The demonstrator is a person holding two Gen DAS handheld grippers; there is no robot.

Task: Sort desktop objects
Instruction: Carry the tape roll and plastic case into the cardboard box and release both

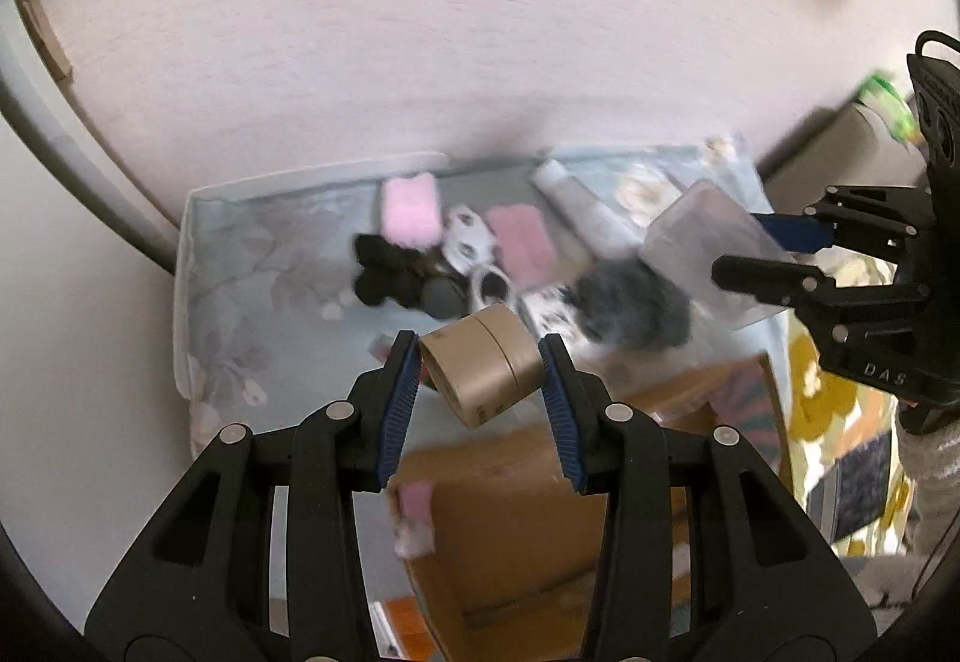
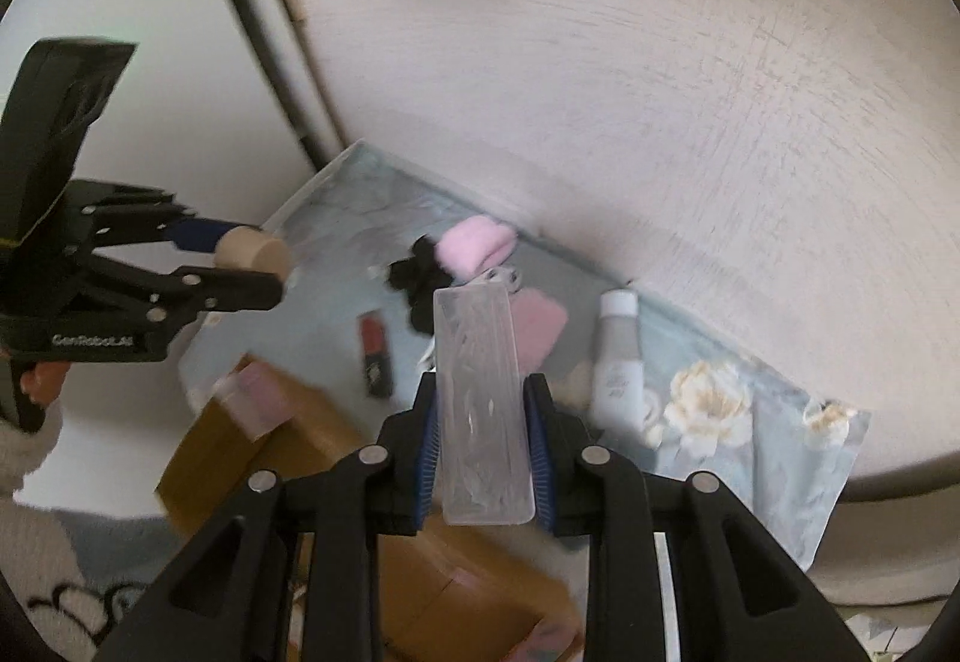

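Observation:
My left gripper (image 1: 480, 362) is shut on a tan round tin (image 1: 483, 368), held in the air above a floral cloth (image 1: 240, 266). It also shows in the right wrist view (image 2: 252, 266) with the tin (image 2: 252, 248). My right gripper (image 2: 480, 410) is shut on a clear flat plastic case (image 2: 480, 410); in the left wrist view it sits at the right (image 1: 774, 260) with the case (image 1: 708, 248). On the cloth lie a pink fluffy item (image 2: 474, 242), a black hair tie (image 2: 414, 272), a red lipstick (image 2: 375, 356) and a white tube (image 2: 618, 356).
An open cardboard box (image 1: 516, 518) stands below the table's front edge, with a small pink item (image 1: 414, 506) on its flap. A grey fluffy item (image 1: 630, 308) and a second pink item (image 1: 522, 242) lie on the cloth. The pale wooden tabletop (image 2: 660, 92) stretches behind.

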